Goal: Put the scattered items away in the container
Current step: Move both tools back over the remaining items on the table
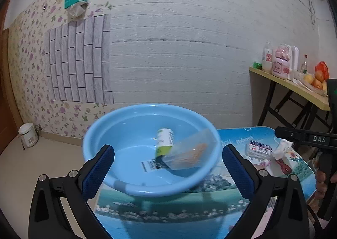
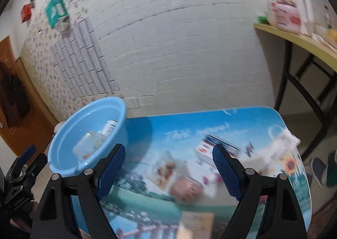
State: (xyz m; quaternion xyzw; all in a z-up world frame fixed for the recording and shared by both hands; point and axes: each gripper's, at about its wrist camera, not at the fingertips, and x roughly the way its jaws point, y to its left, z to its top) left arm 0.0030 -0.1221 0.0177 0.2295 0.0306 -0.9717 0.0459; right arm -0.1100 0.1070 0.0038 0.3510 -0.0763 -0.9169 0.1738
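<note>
A light-blue basin (image 1: 101,140) stands on the picture-printed table (image 1: 168,207). In it lie a green-and-white bottle (image 1: 164,142) and a blurred clear packet with orange contents (image 1: 189,154). My left gripper (image 1: 168,152) hangs open just in front of the basin, with nothing between its pads. My right gripper (image 2: 169,150) is open over the table, to the right of the basin (image 2: 84,133). Under it lie a clear snack packet (image 2: 164,169), a pinkish wrapped item (image 2: 185,190) and a white box with a red-and-blue label (image 2: 208,146). All of these are blurred.
A crumpled white wrapper (image 1: 282,150) and a small red item (image 1: 284,168) lie near the table's right edge. A tan card (image 2: 195,224) sits at the front. A yellow side table (image 1: 294,89) with fruit and pink containers stands to the right. On the floor at left is a white bin (image 1: 28,136).
</note>
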